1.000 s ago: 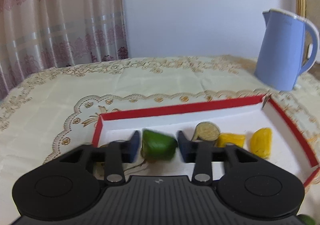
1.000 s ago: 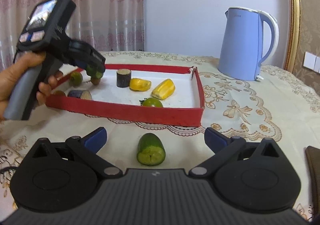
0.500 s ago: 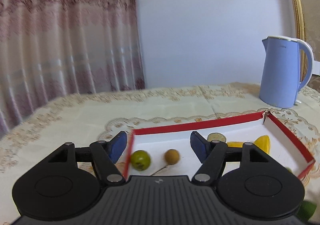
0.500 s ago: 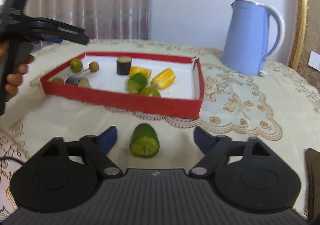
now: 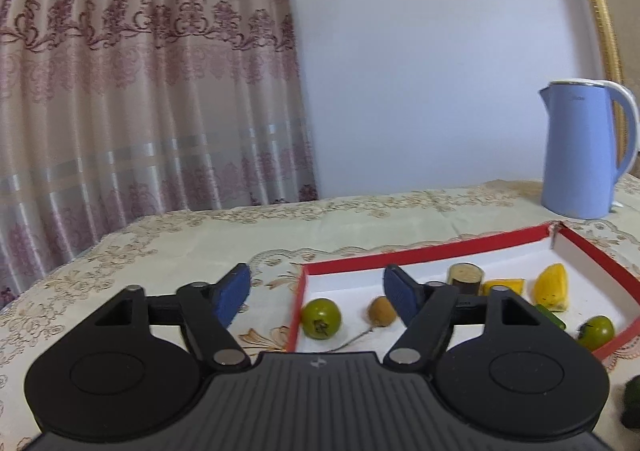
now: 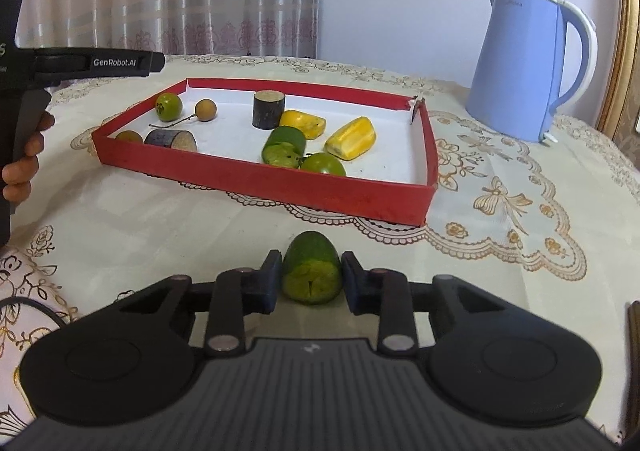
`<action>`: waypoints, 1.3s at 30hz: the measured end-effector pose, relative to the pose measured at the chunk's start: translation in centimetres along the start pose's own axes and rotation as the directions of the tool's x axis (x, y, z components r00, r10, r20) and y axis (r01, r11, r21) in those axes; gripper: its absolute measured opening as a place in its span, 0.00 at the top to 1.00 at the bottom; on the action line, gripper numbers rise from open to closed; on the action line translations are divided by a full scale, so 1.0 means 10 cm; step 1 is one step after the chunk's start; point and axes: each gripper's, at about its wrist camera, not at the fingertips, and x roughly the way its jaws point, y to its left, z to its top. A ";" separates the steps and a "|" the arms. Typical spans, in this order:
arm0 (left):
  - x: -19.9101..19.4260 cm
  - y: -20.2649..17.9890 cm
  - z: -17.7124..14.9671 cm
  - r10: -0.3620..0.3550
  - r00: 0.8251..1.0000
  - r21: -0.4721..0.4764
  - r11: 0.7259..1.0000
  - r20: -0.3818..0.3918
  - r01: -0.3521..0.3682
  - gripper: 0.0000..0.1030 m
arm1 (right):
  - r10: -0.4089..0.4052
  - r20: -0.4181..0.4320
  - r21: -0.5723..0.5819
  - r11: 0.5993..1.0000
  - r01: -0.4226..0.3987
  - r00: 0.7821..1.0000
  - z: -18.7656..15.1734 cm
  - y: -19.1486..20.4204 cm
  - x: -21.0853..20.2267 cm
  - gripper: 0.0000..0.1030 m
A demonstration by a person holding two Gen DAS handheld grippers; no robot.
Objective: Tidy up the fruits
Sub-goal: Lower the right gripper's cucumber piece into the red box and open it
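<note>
My right tool point(image 6: 311, 278) is clamped on the green fruit half point(image 6: 312, 271), which sits on the bench just in front of the red tray point(image 6: 256, 179), outside its near wall. I lift straight up until the fruit clears that wall, carry it over, and lower it onto bare white floor near the other green half point(image 6: 285, 146) (cut face kept toward me). My left tool point(image 5: 316, 293) is opening with nothing between its pads, at the tray's left corner.

Both handheld grippers: matte black plastic, ribbed front deck, twin round discs, silver pivot screws, blue rubber pads point(image 5: 231, 293). White "GenRobot.AI" lettering point(image 6: 114, 62) on left unit's side.
</note>
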 end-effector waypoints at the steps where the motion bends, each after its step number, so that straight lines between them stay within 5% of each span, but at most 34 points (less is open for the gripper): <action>1: 0.01 0.01 0.00 0.004 1.000 -0.004 1.000 -0.003 -0.004 0.24 | 0.002 0.009 0.007 1.000 -0.002 1.000 0.00 0.00 -0.02 0.71; 24: 0.07 0.05 -0.05 -0.032 0.998 -0.017 0.999 -0.063 0.031 0.19 | 0.030 0.135 -0.013 1.000 -0.028 0.990 0.68 0.00 0.11 0.71; 39: 0.10 0.05 -0.05 -0.030 0.997 -0.007 1.000 -0.075 0.030 0.18 | 0.017 0.110 0.044 0.999 -0.022 0.994 1.13 -0.13 0.70 0.71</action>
